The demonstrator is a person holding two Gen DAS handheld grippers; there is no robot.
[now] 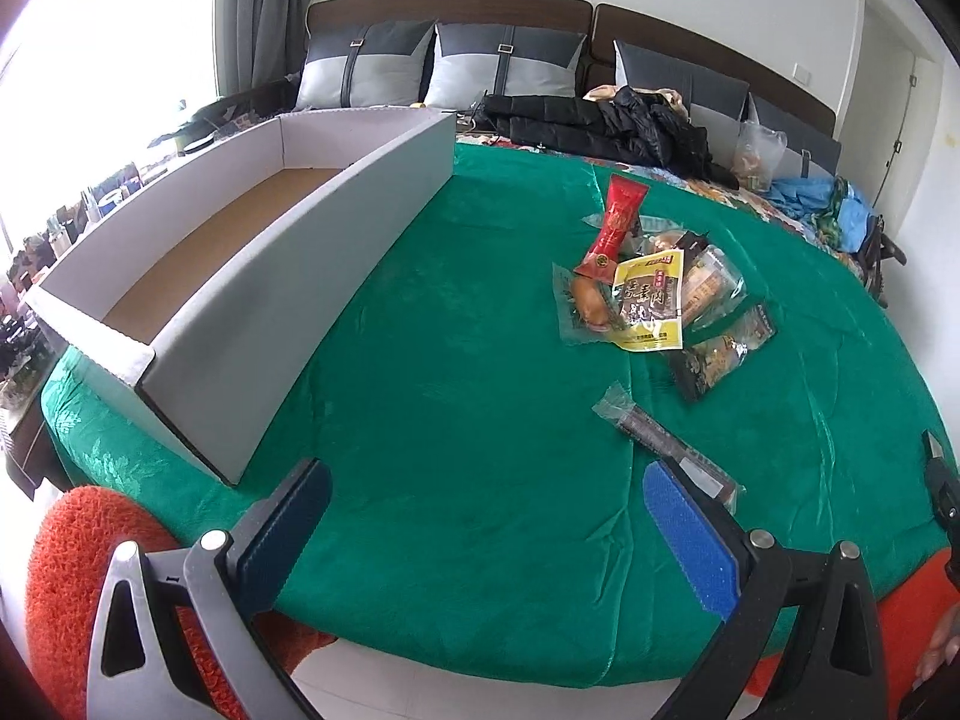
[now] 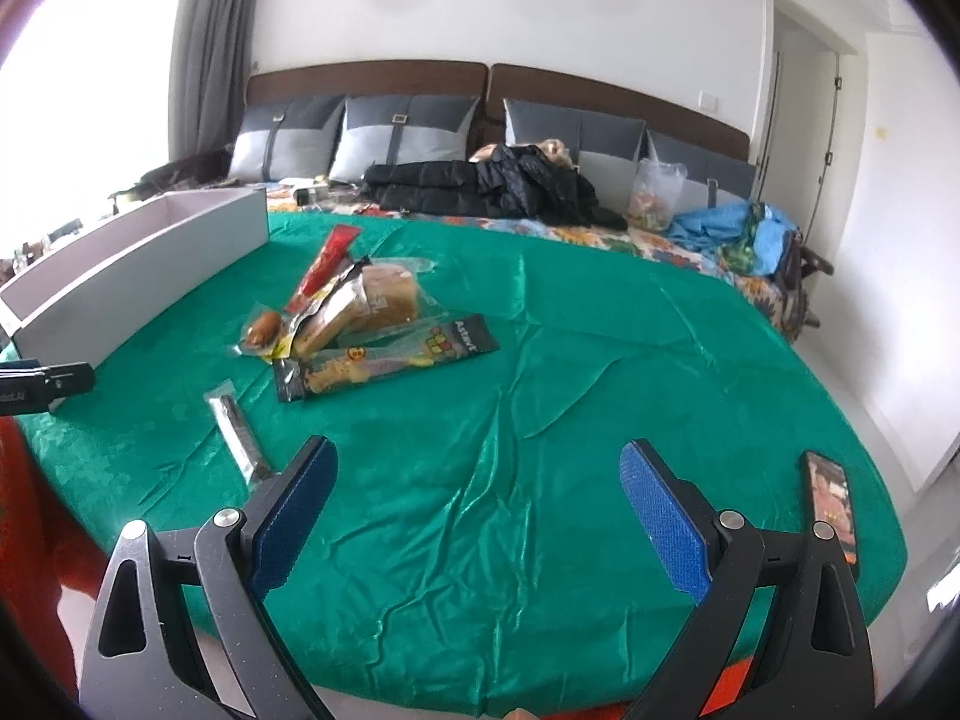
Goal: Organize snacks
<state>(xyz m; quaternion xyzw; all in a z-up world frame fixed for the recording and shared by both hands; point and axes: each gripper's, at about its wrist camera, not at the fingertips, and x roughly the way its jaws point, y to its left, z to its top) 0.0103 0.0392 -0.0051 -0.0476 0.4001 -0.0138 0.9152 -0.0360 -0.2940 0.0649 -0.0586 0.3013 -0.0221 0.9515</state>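
Note:
A pile of snack packets lies on the green cloth: a red stick pack, a yellow pouch, a sausage and dark bar wrappers. One dark bar in clear wrap lies apart, just beyond my left gripper's right fingertip. An empty long grey cardboard box sits at left. My left gripper is open over bare cloth. My right gripper is open too, nothing between its fingers; the pile and the lone bar lie to its front left.
The cloth covers the foot of a bed. A black jacket, pillows, a bag of food and blue cloth lie at the head end. A phone rests near the right edge. Red fuzzy fabric shows at the near left.

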